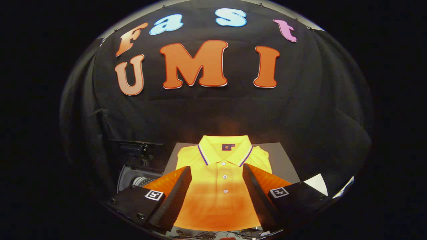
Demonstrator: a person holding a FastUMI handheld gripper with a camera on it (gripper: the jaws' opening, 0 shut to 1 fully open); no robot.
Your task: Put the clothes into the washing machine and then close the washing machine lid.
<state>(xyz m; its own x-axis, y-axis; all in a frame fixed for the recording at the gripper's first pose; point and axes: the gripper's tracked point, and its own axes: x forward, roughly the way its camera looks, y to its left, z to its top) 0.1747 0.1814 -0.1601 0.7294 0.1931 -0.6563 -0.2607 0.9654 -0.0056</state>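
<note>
We saw a folded yellow polo shirt [222, 160] lying flat on a grey counter [283, 160], collar away from us, its button placket running down the middle. Our tool [217, 173] hung over it with the fingers [181, 190] spread wide, one on each side of the placket; whether they touched the fabric we could not tell. Beside the counter, past one finger, stood the washing machine [136, 173], partly dark.

Your tongs [217, 173] are standing apart and covering both sides of the folded yellow polo shirt [222, 156], so its sleeves are going mostly unseen. The shirt is hiding most of the grey tabletop [283, 160]. The washing machine [136, 178] to the left is sitting in shadow, only partly showing
</note>
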